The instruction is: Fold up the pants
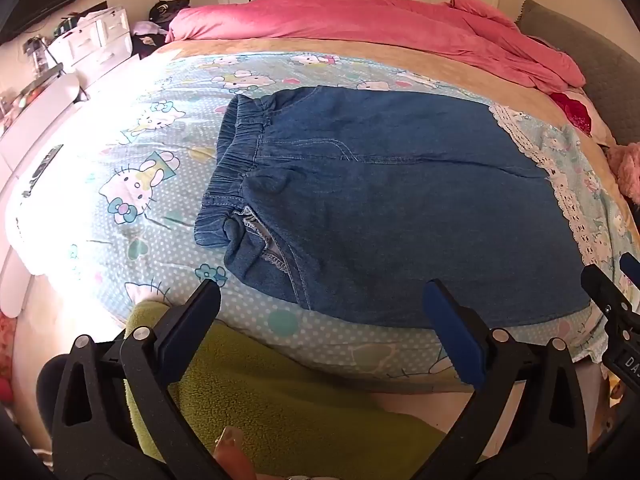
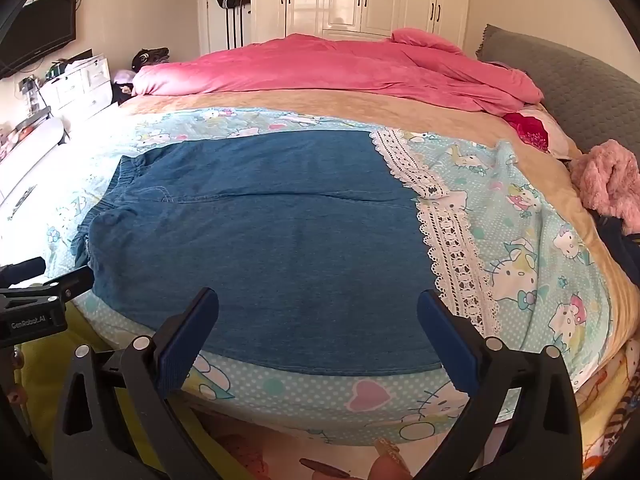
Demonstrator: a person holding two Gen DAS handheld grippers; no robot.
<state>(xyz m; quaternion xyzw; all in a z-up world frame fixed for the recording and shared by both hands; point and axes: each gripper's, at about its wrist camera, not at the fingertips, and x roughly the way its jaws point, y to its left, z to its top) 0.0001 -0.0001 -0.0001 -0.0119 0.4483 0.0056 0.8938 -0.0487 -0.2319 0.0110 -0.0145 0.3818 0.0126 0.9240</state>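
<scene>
Blue denim pants lie flat across the bed, elastic waistband to the left and white lace leg hems to the right. In the right wrist view the pants fill the middle, with the lace hems on their right. My left gripper hovers open over the near edge by the waist, nothing between its fingers. My right gripper stands open above the near edge of the legs, also empty. Each gripper shows at the edge of the other's view, the right gripper and the left gripper.
The pants rest on a light-blue cartoon-cat sheet. A pink duvet is bunched at the bed's far side, a fluffy pink garment at right. A green fleece cloth lies near me. White drawers stand at left.
</scene>
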